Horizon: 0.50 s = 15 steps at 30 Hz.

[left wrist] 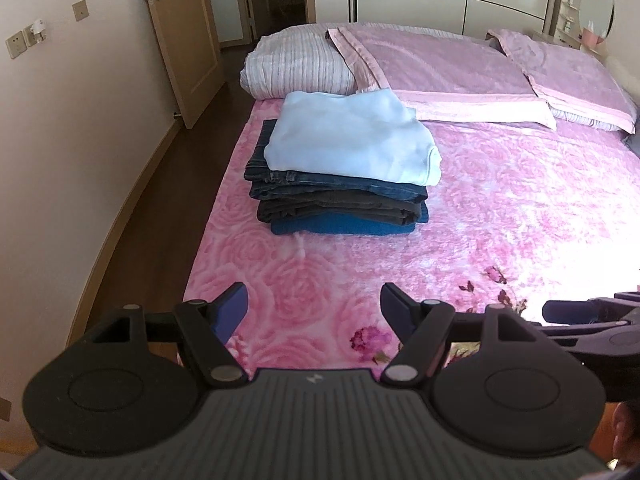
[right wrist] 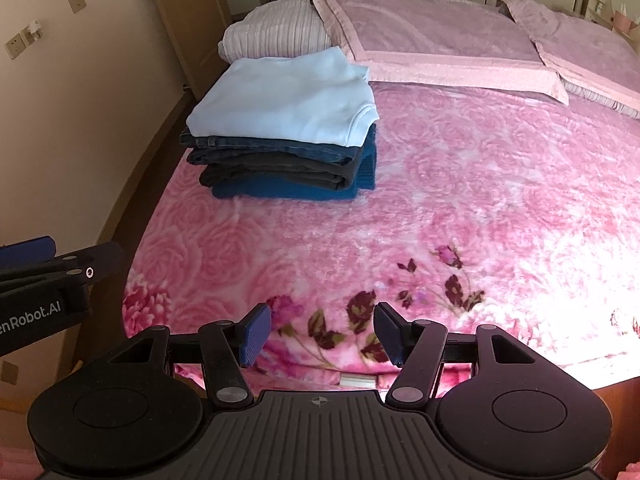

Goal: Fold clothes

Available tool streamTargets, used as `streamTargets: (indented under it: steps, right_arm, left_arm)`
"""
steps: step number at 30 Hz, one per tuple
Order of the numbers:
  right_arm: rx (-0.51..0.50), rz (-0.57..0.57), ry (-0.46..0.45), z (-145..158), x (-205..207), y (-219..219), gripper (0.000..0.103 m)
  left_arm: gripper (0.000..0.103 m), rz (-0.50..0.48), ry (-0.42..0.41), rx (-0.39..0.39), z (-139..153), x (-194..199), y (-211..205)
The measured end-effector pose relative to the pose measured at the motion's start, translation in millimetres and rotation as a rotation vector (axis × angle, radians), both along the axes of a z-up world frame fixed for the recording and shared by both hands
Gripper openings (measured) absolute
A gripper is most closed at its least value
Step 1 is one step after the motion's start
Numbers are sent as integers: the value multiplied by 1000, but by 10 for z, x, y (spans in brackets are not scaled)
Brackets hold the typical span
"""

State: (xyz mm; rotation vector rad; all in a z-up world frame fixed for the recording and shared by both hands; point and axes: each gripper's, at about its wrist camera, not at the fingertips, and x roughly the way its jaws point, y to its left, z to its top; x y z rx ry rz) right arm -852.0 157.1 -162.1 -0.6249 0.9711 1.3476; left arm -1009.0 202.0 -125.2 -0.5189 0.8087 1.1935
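Observation:
A stack of folded clothes sits on the left side of the bed. A pale blue garment [left wrist: 352,140] lies on top, dark jeans [left wrist: 336,192] under it, and a blue knit [left wrist: 340,226] at the bottom. The stack shows in the right wrist view too, with the pale blue garment [right wrist: 284,98] uppermost. My left gripper [left wrist: 314,310] is open and empty, held above the near edge of the bed, well short of the stack. My right gripper [right wrist: 320,330] is open and empty over the bed's near edge, to the right of the left one.
The bed is covered by a pink rose-patterned blanket [left wrist: 480,220]. A striped pillow [left wrist: 296,64] and a folded lilac quilt [left wrist: 436,68] lie at the head. A wall and wooden door [left wrist: 180,36] stand to the left, with dark floor [left wrist: 160,208] alongside the bed.

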Motion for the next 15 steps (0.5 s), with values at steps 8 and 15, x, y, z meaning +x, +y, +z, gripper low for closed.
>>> streamTargets:
  steps: [8, 15]
  right_arm:
    - [-32, -20, 5, -106, -52, 200, 61]
    - [-53, -35, 2, -216, -68, 370, 61]
  left_arm:
    - [70, -26, 6, -29, -129, -13, 224]
    - [70, -39, 4, -41, -255, -2, 409]
